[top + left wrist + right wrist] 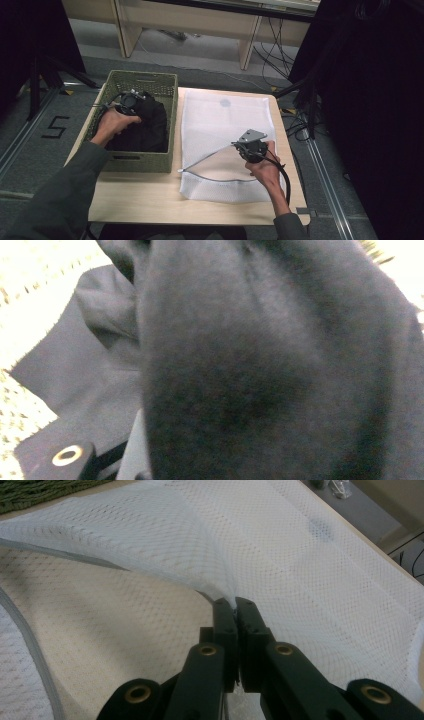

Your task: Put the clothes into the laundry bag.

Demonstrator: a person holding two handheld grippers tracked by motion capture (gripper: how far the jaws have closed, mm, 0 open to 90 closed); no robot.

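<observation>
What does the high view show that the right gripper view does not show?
High view: the left gripper down in the green basket on the black garment, and the wooden table. Right gripper view: its jaws pressed shut on the lifted edge of the opening. Both: the white mesh bag and the right gripper.

Black garment (145, 125) bunched in basket; white mesh bag (225, 125) open.

The high view is dim at its sides, with light falling from above onto the pale desk (150, 195) and white mesh bag (220, 125). The left gripper view is blurred: dark cloth (260, 365) sits too close for focus, and its corners glare white. The right gripper view is sharp up close and softer farther off.
</observation>
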